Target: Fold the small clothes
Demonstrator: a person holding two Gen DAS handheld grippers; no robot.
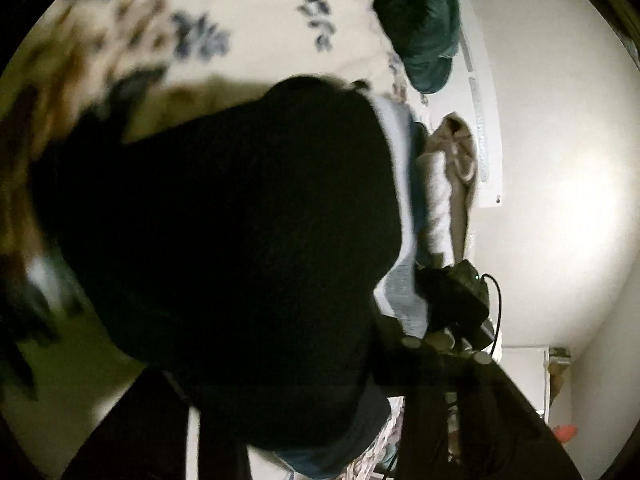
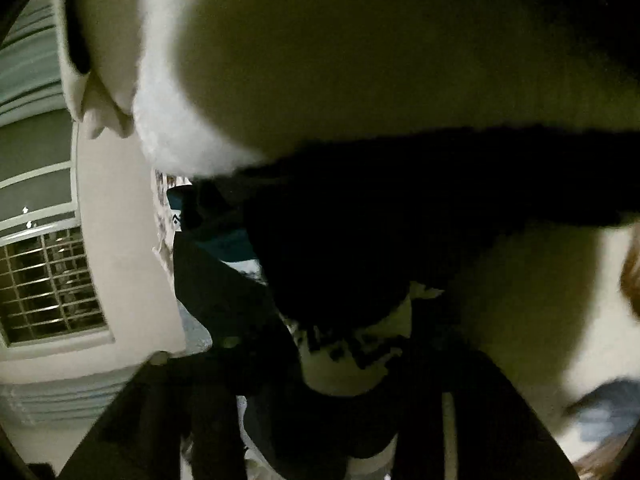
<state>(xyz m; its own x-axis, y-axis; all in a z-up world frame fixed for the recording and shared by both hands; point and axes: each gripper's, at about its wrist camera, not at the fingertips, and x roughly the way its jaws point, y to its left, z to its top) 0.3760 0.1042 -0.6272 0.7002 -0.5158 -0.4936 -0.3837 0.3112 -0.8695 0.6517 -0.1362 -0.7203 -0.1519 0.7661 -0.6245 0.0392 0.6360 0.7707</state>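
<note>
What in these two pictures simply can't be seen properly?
- Left wrist view: the black garment fills the middle and covers the left claw's tips; whether they pinch it is unclear.
- Left wrist view: the floral bedding is blurred.
- Right wrist view: the same dark cloth hides the right claw's tips.

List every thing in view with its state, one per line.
black garment: bunched, stretched between both grippers.
left gripper: closed on the black garment, tips hidden.
right gripper: closed on the black garment.
green cloth: crumpled at the edge of the floral sheet.
beige clothes: heaped, unfolded.
</note>
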